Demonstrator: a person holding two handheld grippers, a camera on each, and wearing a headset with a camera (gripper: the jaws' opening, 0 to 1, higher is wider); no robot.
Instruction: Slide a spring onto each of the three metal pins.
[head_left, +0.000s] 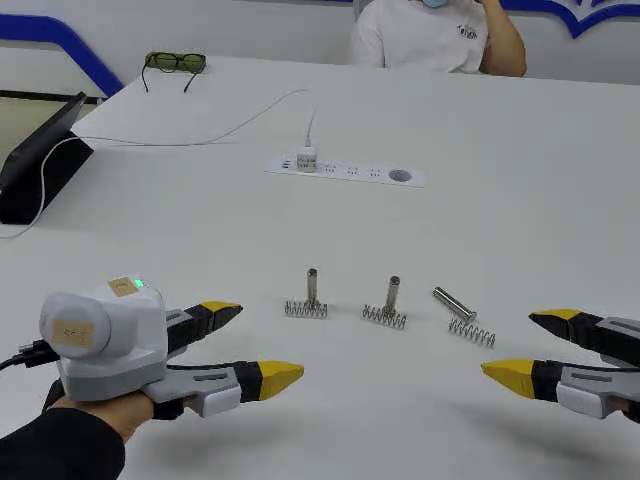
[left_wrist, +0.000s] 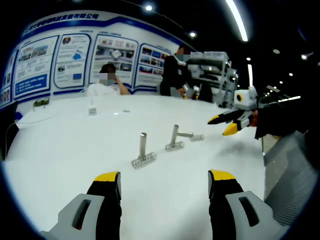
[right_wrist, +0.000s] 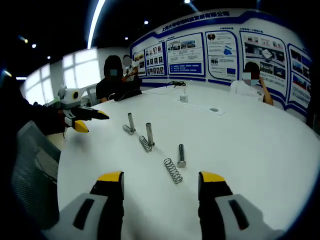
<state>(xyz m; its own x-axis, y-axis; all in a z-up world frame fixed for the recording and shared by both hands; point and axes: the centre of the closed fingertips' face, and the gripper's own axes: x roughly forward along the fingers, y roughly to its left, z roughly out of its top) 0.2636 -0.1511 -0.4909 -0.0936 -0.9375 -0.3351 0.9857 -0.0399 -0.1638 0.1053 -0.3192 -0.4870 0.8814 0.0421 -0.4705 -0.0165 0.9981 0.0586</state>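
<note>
Your left gripper (head_left: 262, 342) and right gripper (head_left: 510, 344) hover low over the white table (head_left: 520, 220), jaws wide apart, gripping nothing. Between them, the left pin (head_left: 312, 286) and middle pin (head_left: 392, 293) stand upright. The right pin (head_left: 453, 302) lies flat. The left spring (head_left: 305, 310), middle spring (head_left: 384, 318) and right spring (head_left: 471, 332) each lie beside their pin.

Nothing can be read with certainty. Beyond the power strip (head_left: 345, 170), the wall display (left_wrist: 75, 55) has a line of white Chinese characters along its blue top band and small print on its panels, all too blurred to make out. Also beyond the strip, a small dark logo (head_left: 467, 32) on a seated person's white shirt is illegible. Nearer than the strip, a tan sticker (head_left: 74, 334) on the left gripper (head_left: 270, 340) bears only faint marks.
</note>
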